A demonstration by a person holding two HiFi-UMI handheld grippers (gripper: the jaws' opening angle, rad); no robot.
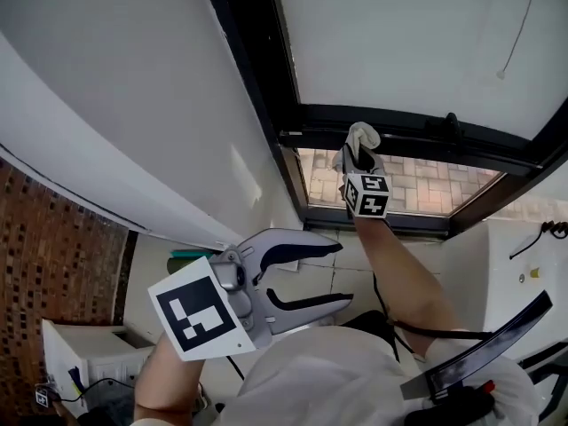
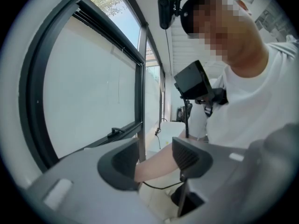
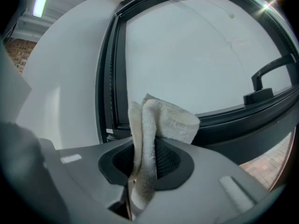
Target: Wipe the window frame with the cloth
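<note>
The white cloth (image 3: 161,120) is folded and squeezed tight between the jaws of the right gripper (image 1: 359,154). It sticks up past the tips, right by the black window frame (image 1: 404,121), close to the corner. I cannot tell if it touches. A black handle (image 1: 451,124) sits farther along the frame. The left gripper (image 1: 342,275) is low, well away from the window, its jaws wide apart and holding nothing.
</note>
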